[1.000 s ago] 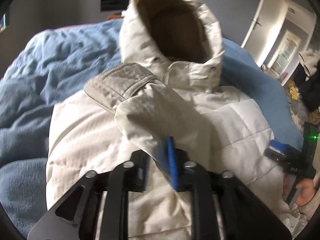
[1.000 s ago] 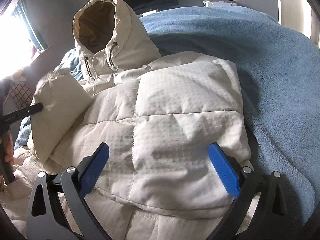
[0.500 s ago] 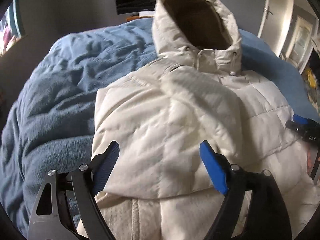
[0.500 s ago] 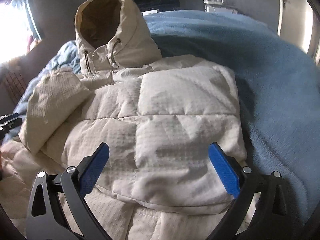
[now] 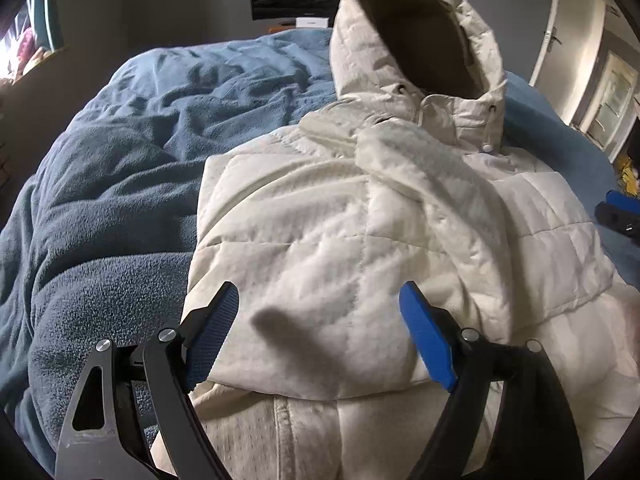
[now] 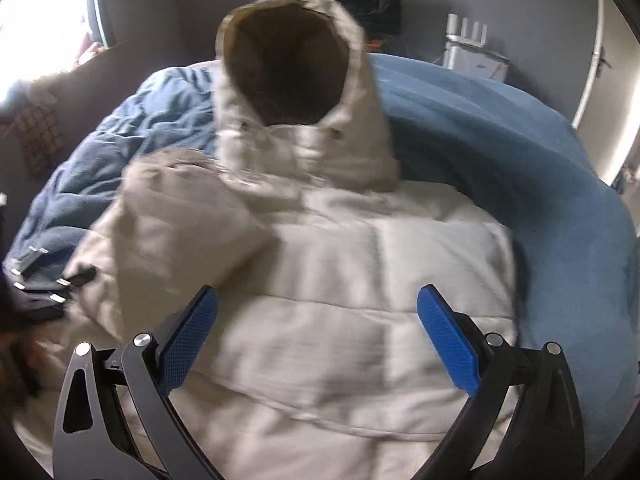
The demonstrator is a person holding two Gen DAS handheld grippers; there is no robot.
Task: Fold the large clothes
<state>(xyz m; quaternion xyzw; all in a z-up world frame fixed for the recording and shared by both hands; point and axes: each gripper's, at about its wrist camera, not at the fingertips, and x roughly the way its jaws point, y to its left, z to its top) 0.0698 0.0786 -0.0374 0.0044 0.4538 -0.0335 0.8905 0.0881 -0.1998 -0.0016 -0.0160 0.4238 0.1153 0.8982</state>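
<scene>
We are looking down on a cream quilted jacket [image 5: 360, 248] that is lying spread on a bed covered by a blue blanket [image 5: 112, 208], its hood [image 5: 420, 40] pointing away from us toward the far wall. We are holding the left claw [image 5: 320, 336] released above the jacket's lower body, its blue pads [image 5: 426, 340] standing wide apart with nothing pinched between them, only fabric lying underneath. One sleeve [image 5: 432, 176] is lying folded diagonally across the chest, running down from just below the collar. A dark shadow is falling on the fabric between the left pads. We are also holding the right claw [image 6: 318, 338] released over the same jacket [image 6: 380, 280], its pads [image 6: 448, 344] equally wide and gripping nothing; this view is blurring, so we cannot tell finer detail in the quilting. From here the hood [image 6: 296, 72] is standing open and upright, and the folded sleeve [image 6: 180, 220] is resting on the jacket's left part as this view shows it. At the right edge of the left view, part of the right claw [image 5: 618, 212] is showing beside the jacket, over the blanket.
</scene>
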